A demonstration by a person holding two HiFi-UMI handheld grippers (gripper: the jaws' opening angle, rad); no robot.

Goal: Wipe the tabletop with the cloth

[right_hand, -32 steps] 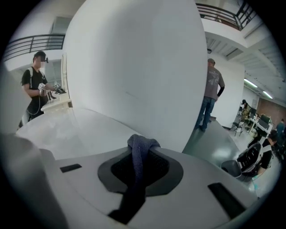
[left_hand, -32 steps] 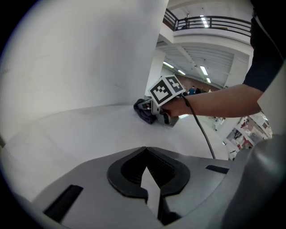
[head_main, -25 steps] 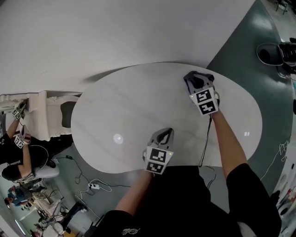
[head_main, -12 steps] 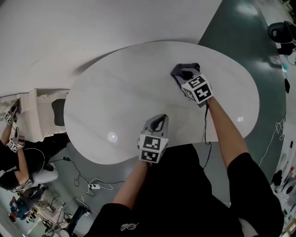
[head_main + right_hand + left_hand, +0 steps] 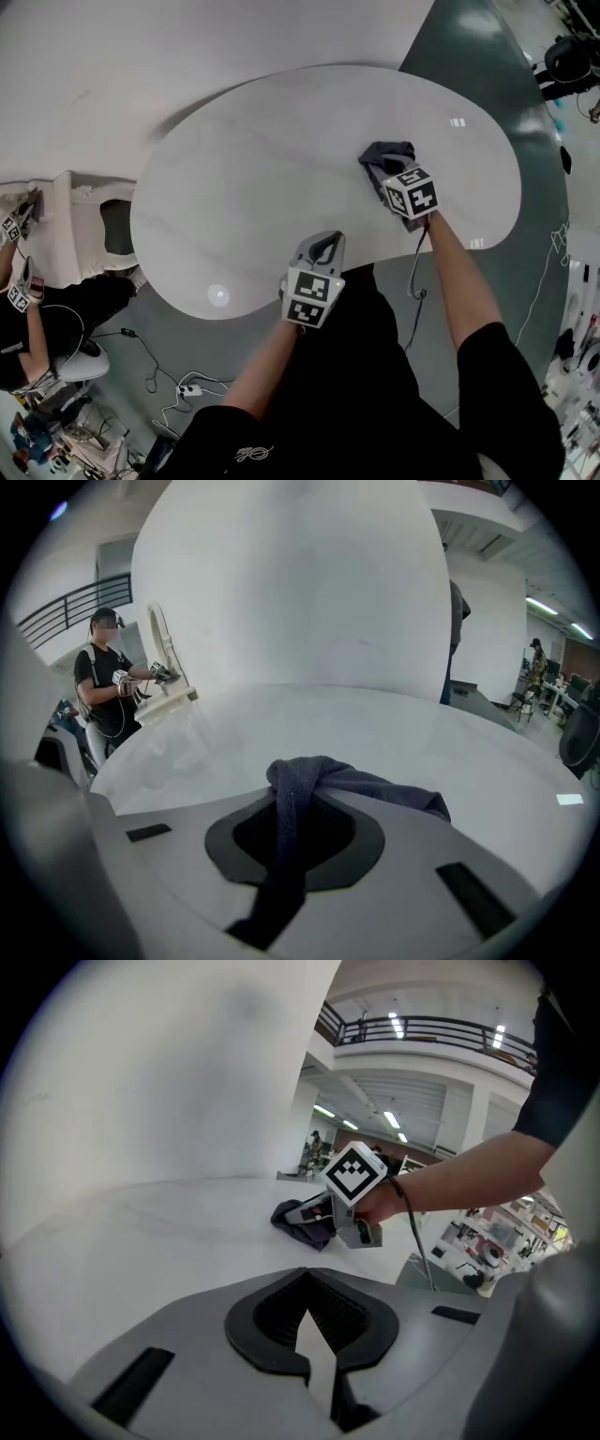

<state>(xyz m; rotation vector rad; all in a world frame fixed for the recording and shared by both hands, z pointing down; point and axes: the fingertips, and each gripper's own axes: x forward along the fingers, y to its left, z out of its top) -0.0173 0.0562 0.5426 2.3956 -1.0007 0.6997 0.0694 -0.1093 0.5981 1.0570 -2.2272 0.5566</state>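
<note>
Cloth [image 5: 349,782], dark and bunched, is pinched between the jaws of your right gripper [image 5: 382,172], with a strand running back through the gap. Its loose folds lie on the white oval tabletop [image 5: 253,169], in the right-hand part and short of the far edge. Your left gripper [image 5: 324,246] has its jaws closed together on nothing. It points across the tabletop's near edge, well apart from the cloth.

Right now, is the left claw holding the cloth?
No, the left claw is shut on nothing; the dark cloth is pinched in the right claw.
</note>
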